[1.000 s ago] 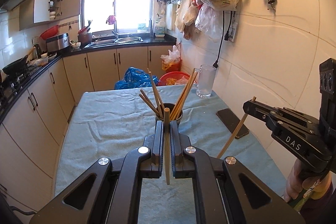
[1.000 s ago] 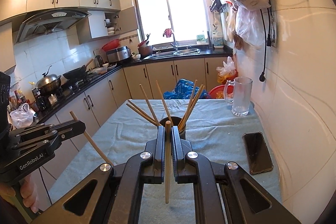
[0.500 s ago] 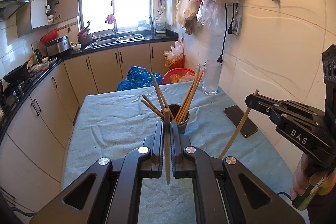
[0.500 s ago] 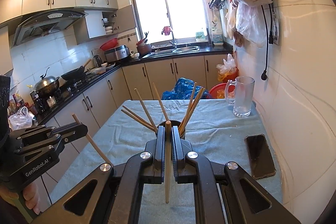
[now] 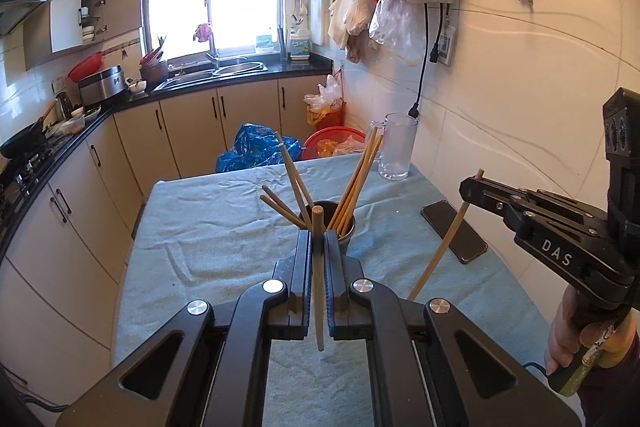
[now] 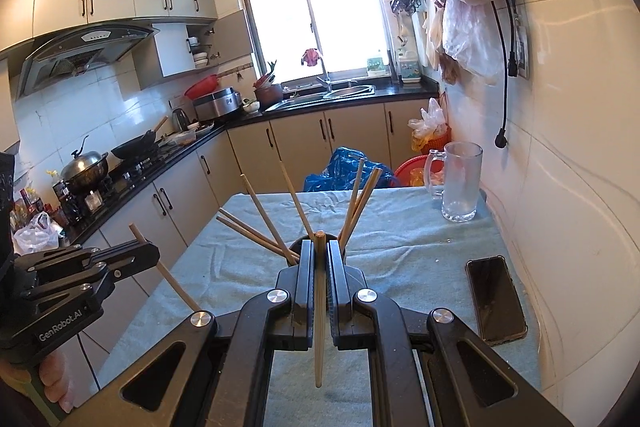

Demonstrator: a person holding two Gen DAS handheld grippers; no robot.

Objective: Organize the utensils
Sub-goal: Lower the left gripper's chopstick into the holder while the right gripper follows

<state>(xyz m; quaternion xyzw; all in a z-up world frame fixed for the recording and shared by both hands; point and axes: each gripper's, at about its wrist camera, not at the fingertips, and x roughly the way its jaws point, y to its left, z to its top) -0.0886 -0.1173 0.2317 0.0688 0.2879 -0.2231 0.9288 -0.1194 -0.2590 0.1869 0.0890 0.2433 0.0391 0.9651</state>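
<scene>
Wooden chopstick [image 5: 317,279] upright, clamped in left gripper [image 5: 317,239] | cup [image 5: 347,231] just ahead | right gripper [image 6: 319,251] clamps another chopstick [image 6: 319,307], equally near.

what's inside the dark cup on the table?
Wooden chopsticks stand in the dark cup, fanned out and leaning on its rim. Their lower ends and the cup's bottom are hidden by its wall and by both grippers in front.

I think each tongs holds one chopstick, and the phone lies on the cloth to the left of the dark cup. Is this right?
Not quite. The phone lies to the right of the dark cup, near the wall, as the right wrist view shows. The rest holds: the left tongs and right tongs each hold one chopstick.
</scene>
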